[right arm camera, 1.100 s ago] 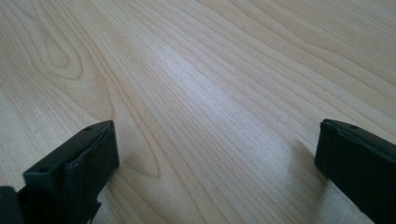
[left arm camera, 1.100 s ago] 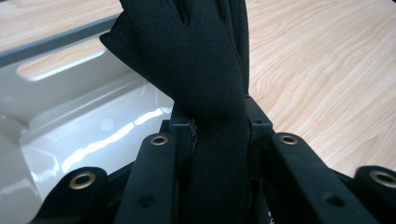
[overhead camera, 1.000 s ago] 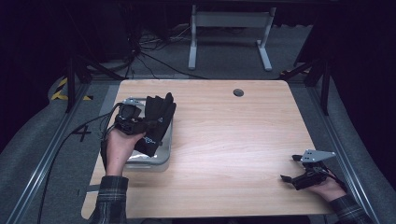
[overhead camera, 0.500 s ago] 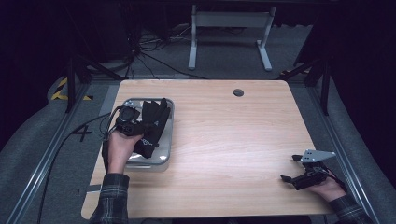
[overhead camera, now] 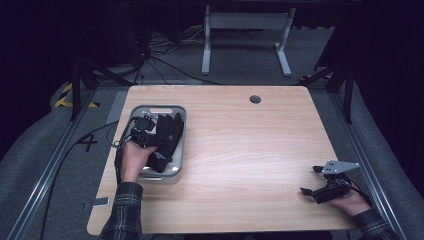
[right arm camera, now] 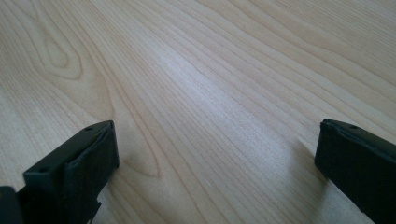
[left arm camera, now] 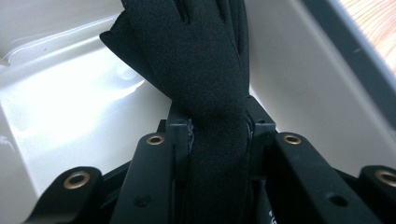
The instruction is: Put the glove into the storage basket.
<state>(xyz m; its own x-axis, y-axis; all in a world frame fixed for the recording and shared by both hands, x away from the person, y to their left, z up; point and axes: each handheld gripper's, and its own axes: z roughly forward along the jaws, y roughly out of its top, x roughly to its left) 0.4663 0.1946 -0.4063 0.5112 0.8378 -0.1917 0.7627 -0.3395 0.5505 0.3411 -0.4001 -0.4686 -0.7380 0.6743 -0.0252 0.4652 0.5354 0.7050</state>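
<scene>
Right now the left claw (left arm camera: 217, 128) is pinching a black fabric glove (left arm camera: 205, 70) by its cuff end, the pads pressed into the cloth on both sides, and the glove's fingers trail down into the shallow pale grey plastic tray (overhead camera: 177, 150) at the left of the light wooden worktop (overhead camera: 250, 150). From the high view the glove (overhead camera: 167, 135) lies mostly inside the tray, draped toward its right wall.

To finish this well, I'd say lower until the cloth rests slack on the tray floor, then spread the jaws fully before pulling back, so no fold snags on a pad and drags the glove over the rim. Keeping the claw centred over the tray should stop the fingers spilling out.

The left hand (overhead camera: 132, 157) reaches forward over the tray's near edge, the forearm in a plaid sleeve coming straight up from the worktop's near side, claw tilted downward. The right claw (overhead camera: 312, 192) rests low near the worktop's right corner, jaws spread wide with nothing between them, well apart from the tray.
</scene>
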